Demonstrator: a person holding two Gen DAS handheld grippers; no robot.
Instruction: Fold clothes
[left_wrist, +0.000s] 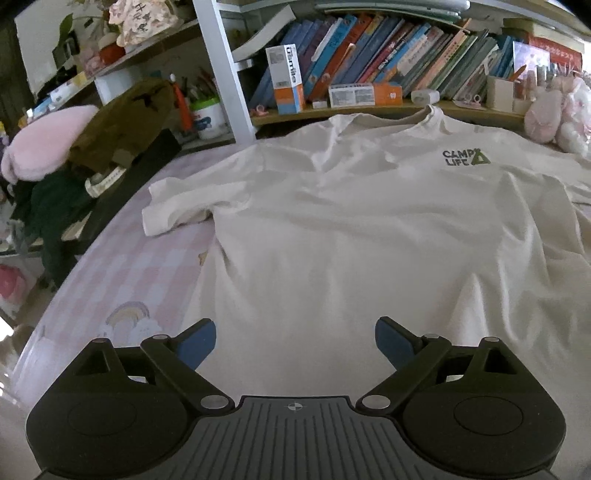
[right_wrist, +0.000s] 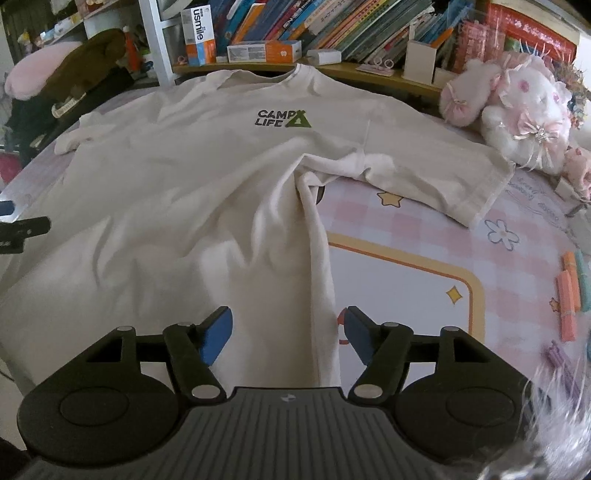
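Note:
A cream T-shirt (left_wrist: 351, 221) with a green "CAMP LIFE" print (left_wrist: 466, 158) lies face up and spread out on a pink checked mat (left_wrist: 122, 280), collar toward the bookshelf. My left gripper (left_wrist: 295, 345) hovers open over the shirt's lower left part, nothing between its blue pads (left_wrist: 197, 345). In the right wrist view the same T-shirt (right_wrist: 177, 192) shows its right side seam bunched into a ridge (right_wrist: 317, 251) and its right sleeve (right_wrist: 443, 181) laid flat. My right gripper (right_wrist: 288, 332) stands open above that ridge near the hem. The left gripper's tip (right_wrist: 22, 225) shows at the left edge.
A shelf of books (left_wrist: 388, 55) and boxes runs behind the collar. Pink and white plush toys (right_wrist: 517, 110) sit at the back right. A brown plush and pink cushion (left_wrist: 48, 147) lie at the left. Several coloured clips (right_wrist: 569, 295) lie on the mat (right_wrist: 406, 240) at right.

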